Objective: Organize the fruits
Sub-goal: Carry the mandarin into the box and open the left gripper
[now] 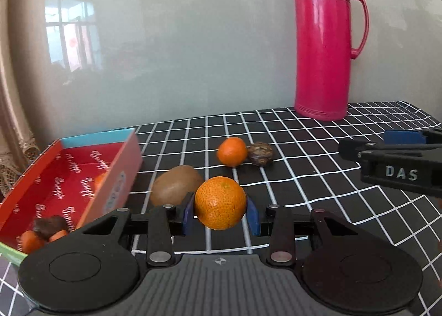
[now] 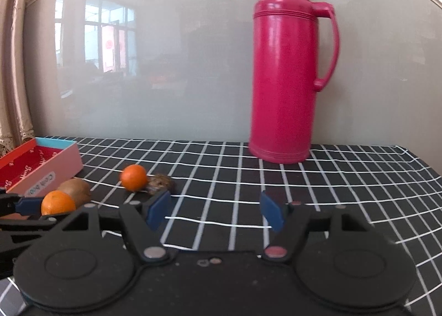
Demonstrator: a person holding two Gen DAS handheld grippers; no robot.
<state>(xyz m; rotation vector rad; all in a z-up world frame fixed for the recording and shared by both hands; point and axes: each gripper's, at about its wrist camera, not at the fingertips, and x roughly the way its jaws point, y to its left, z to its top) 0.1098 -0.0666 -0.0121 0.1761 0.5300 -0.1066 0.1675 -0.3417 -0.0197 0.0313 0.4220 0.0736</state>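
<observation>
Left wrist, jaws clamping mandarin (image 1: 220, 202), box (image 1: 83, 178) beside

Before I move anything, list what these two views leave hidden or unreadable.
- Box contents: in the left wrist view the left gripper body covers its near end, so the fruit count is unclear; in the right wrist view only its far end shows.
- Kiwi: partly behind the held orange.
- Box label: blurred, unreadable.
- Brown lump beside the small orange: too small to identify.
</observation>
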